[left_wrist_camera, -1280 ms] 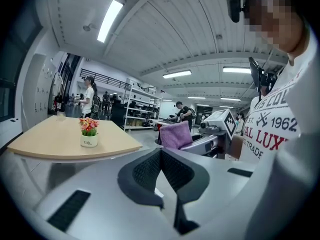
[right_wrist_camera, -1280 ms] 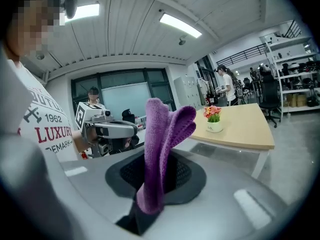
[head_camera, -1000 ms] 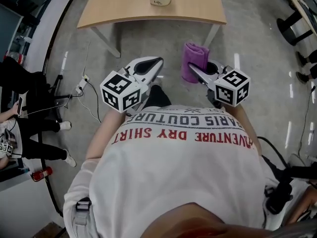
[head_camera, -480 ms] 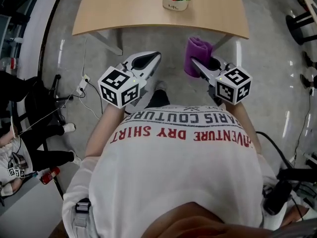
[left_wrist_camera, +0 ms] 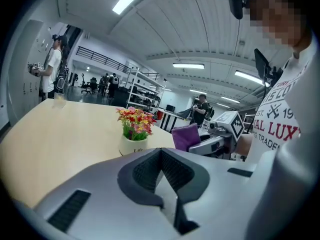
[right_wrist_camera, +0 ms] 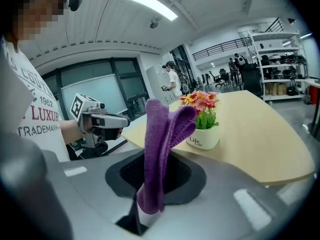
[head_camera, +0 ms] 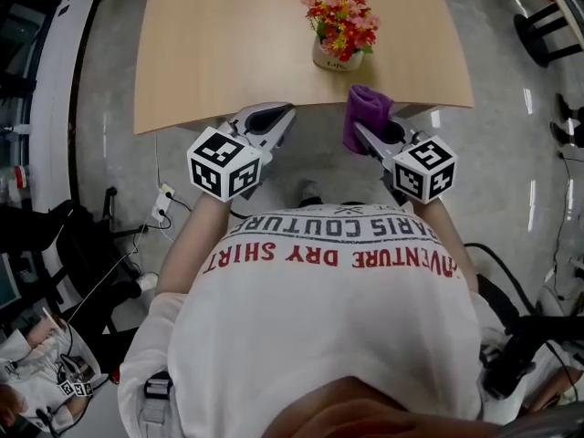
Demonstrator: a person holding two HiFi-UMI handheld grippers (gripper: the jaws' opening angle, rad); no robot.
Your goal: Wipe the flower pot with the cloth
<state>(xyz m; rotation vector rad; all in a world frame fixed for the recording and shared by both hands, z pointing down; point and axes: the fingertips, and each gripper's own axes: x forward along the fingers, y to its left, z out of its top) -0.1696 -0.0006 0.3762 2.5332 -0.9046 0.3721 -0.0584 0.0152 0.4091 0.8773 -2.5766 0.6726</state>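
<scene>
— Two grippers, one cloth, one pot: how do we enter them?

— Item one, left gripper (head_camera: pixel 286 113): jaws fully together, nothing between them. We take it as our spare, kept free to steady the pot (head_camera: pixel 336 62) should wiping nudge it.

— Item two?

— Right gripper (head_camera: pixel 359 130): jaws clamped on the lower end of the purple cloth (head_camera: pixel 367 108), whose folded bulk stands up past the tips. We judge it is pinched low so that a soft wad, not hard jaws, meets the pot first.

— And the pot?

— Small, white, upright on the table (head_camera: pixel 219 53), carrying red and yellow flowers (head_camera: pixel 342 21).

— Positions, all taken from the pot?

— The cloth's top is near the pot, on our side of it and a little right, not touching. The left gripper is on our side of the pot too, off to its left, apart from it.

— Status?

— Wiping not yet begun, by our reading; the cloth has the pot's wall yet to reach.
</scene>
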